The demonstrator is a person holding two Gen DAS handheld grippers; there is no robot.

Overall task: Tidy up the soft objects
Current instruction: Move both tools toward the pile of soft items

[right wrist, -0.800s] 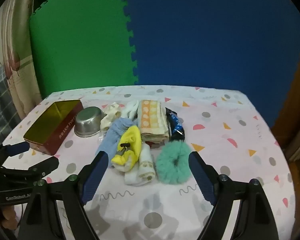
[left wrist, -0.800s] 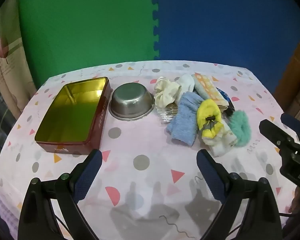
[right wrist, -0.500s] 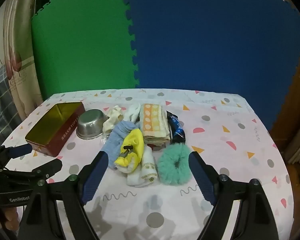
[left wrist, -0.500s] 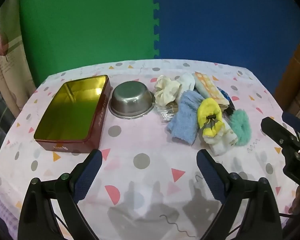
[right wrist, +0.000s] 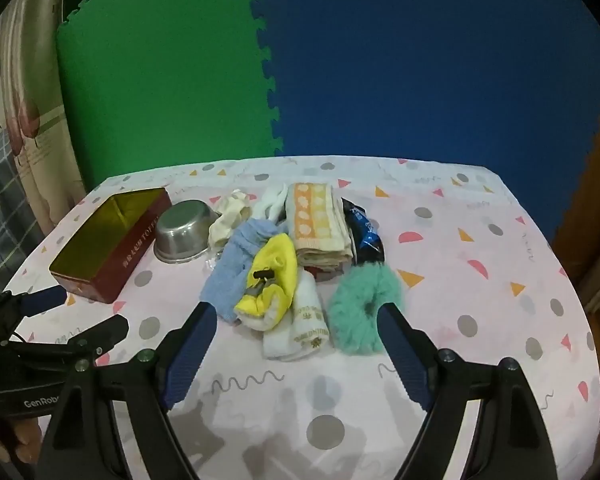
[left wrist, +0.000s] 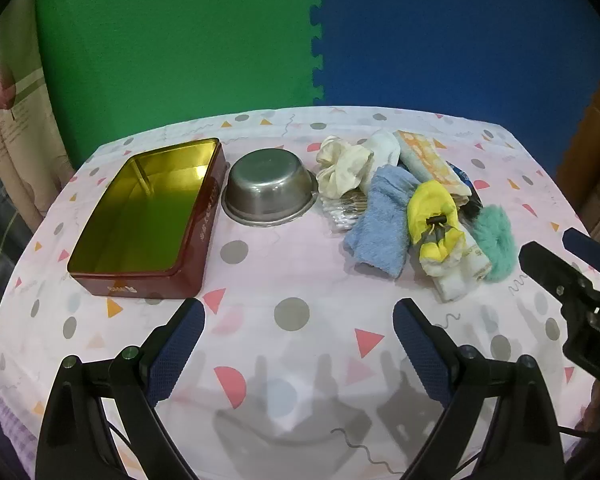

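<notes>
My left claw (left wrist: 296, 334) is spread wide and empty above the spotted tablecloth (left wrist: 292, 280). My right claw (right wrist: 294, 338) is spread too, pinching nothing, hanging just short of a heap of soft things: a green scrunchie (right wrist: 362, 306), a white sock (right wrist: 306, 320), a yellow pouch (right wrist: 274, 276), a blue cloth (right wrist: 236, 268) and an orange towel (right wrist: 318, 224). Left of the heap sit a steel bowl (left wrist: 268, 188) and, beside it, an open red tin (left wrist: 148, 220). Green and blue foam mats stand behind.
</notes>
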